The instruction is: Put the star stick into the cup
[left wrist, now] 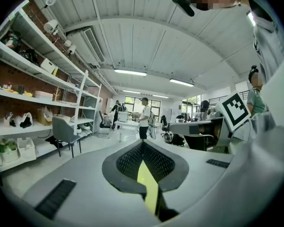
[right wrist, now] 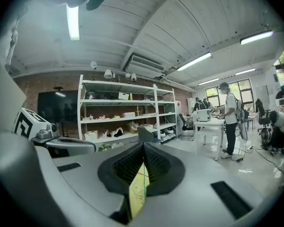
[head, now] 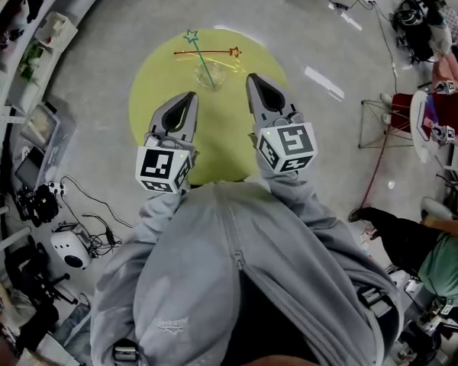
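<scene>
A round yellow table (head: 156, 90) holds a clear cup (head: 214, 73) near its far side. A green star stick (head: 200, 55) leans in the cup, its star toward the far left. A red star stick (head: 208, 52) lies flat just behind the cup, its star at the right end. My left gripper (head: 191, 97) and right gripper (head: 253, 79) hover side by side over the table's near half, short of the cup. Both are shut and hold nothing. In each gripper view only a thin strip of yellow shows behind the closed jaws.
Shelving (head: 30, 44) runs along the left wall, with cables and devices (head: 61, 235) on the floor below it. At the right stand a small red-framed stand (head: 389, 120) and seated people (head: 435, 250). Grey floor surrounds the table.
</scene>
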